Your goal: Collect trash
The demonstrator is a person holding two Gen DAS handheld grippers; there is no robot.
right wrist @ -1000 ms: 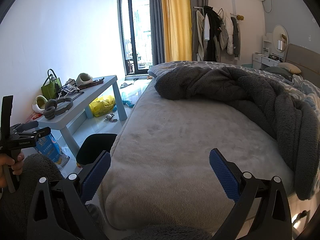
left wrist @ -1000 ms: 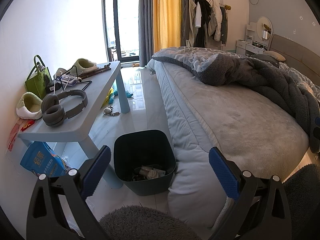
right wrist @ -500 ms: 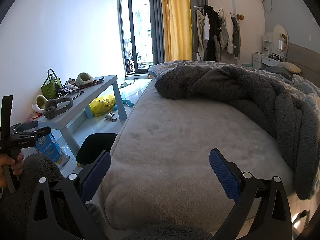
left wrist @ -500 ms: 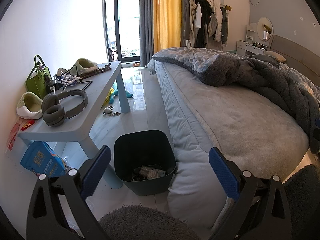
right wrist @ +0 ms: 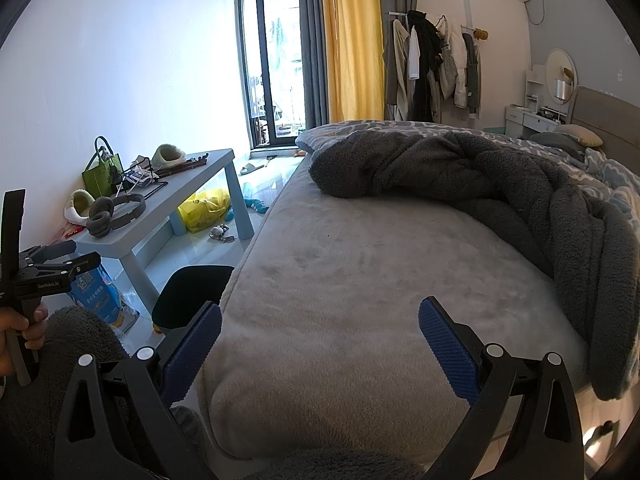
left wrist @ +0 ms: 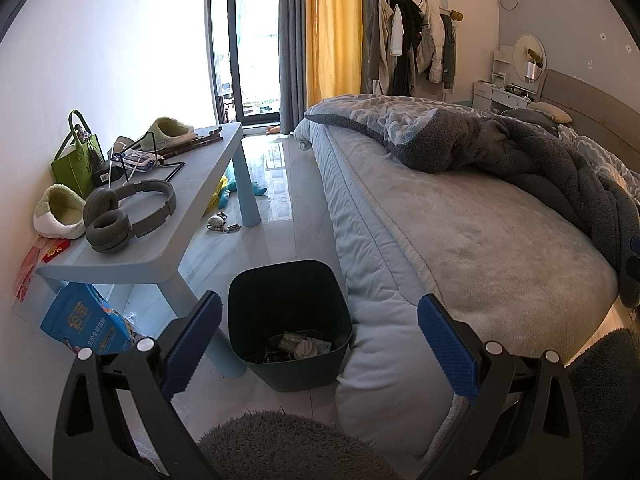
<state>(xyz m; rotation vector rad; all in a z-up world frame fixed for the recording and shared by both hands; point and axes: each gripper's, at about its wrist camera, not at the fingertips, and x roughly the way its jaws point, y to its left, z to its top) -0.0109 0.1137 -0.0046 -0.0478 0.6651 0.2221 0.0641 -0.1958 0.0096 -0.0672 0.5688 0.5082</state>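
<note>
Dark bin (left wrist: pixel 288 316) with scraps at six o'clock beside bed (left wrist: pixel 460 232), left gripper (left wrist: pixel 320 334) wide, empty, right gripper (right wrist: pixel 320 338) wide above bed

Dark teal bin (left wrist: pixel 286 300), yellow curtain (left wrist: pixel 332 28)

Dark upright bin (left wrist: pixel 288 316), wrappers (left wrist: pixel 300 346) inside, beside bed.

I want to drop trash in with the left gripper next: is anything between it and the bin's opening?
Nothing visible: the left gripper, open and empty, looks straight at the uncovered bin, which stands between table leg and bed.
</note>
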